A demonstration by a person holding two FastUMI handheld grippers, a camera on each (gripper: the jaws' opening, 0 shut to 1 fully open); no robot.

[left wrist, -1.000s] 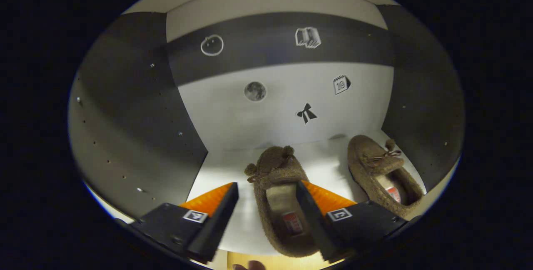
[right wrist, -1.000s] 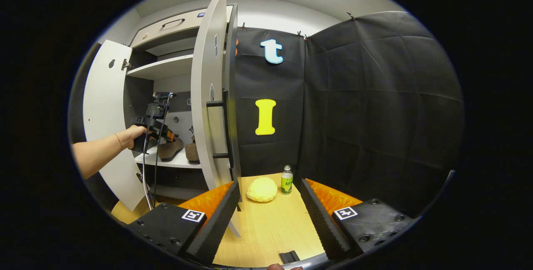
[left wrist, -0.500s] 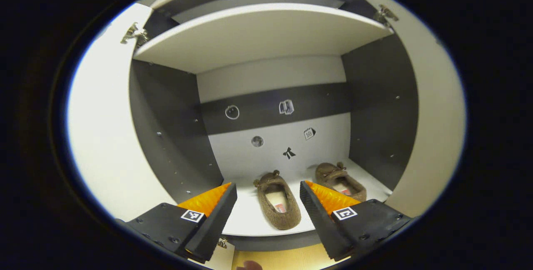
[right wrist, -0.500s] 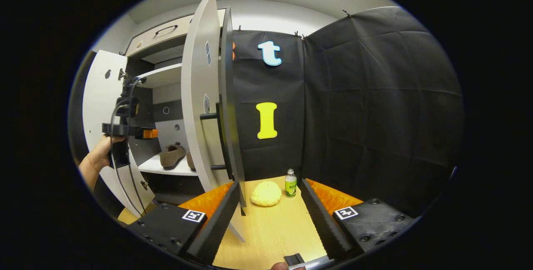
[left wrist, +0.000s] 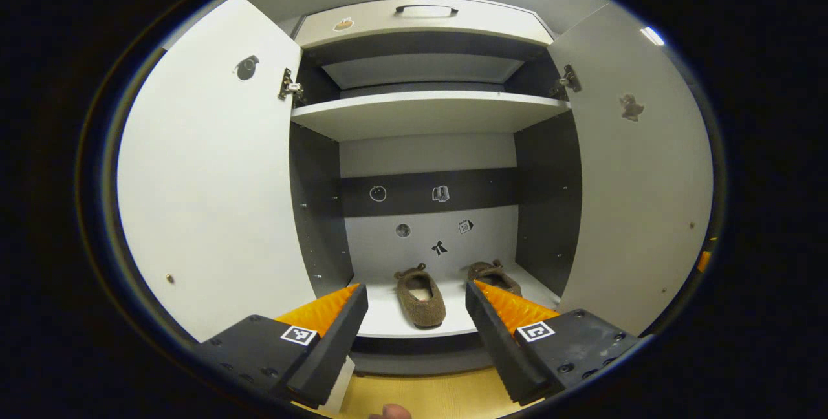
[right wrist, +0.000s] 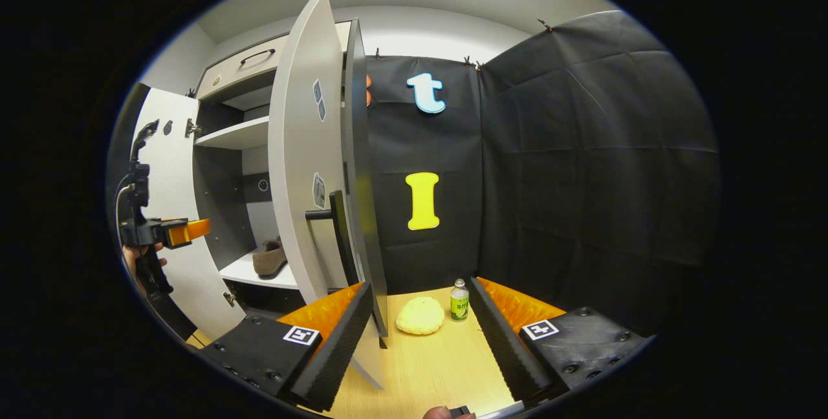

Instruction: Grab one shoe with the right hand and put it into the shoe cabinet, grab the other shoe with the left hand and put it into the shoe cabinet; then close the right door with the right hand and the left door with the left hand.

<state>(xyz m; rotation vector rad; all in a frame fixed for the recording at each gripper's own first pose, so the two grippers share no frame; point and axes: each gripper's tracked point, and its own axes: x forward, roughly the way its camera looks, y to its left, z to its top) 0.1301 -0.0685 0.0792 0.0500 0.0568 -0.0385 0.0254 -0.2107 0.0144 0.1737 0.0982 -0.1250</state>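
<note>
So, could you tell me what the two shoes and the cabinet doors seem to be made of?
The shoes look like brown fuzzy fleece or felt, with a nubby matte pile. The left door and right door look like smooth matte laminated board, flat pale grey with metal hinges; the core is not visible.

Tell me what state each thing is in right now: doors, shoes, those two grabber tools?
Left door: open.
Right door: open.
Left shoe: on the shelf, upright.
Right shoe: on the same shelf, beside it.
Left gripper: jaws open, holding nothing.
Right gripper: jaws open, holding nothing.
Bottle: upright, capped.
</note>
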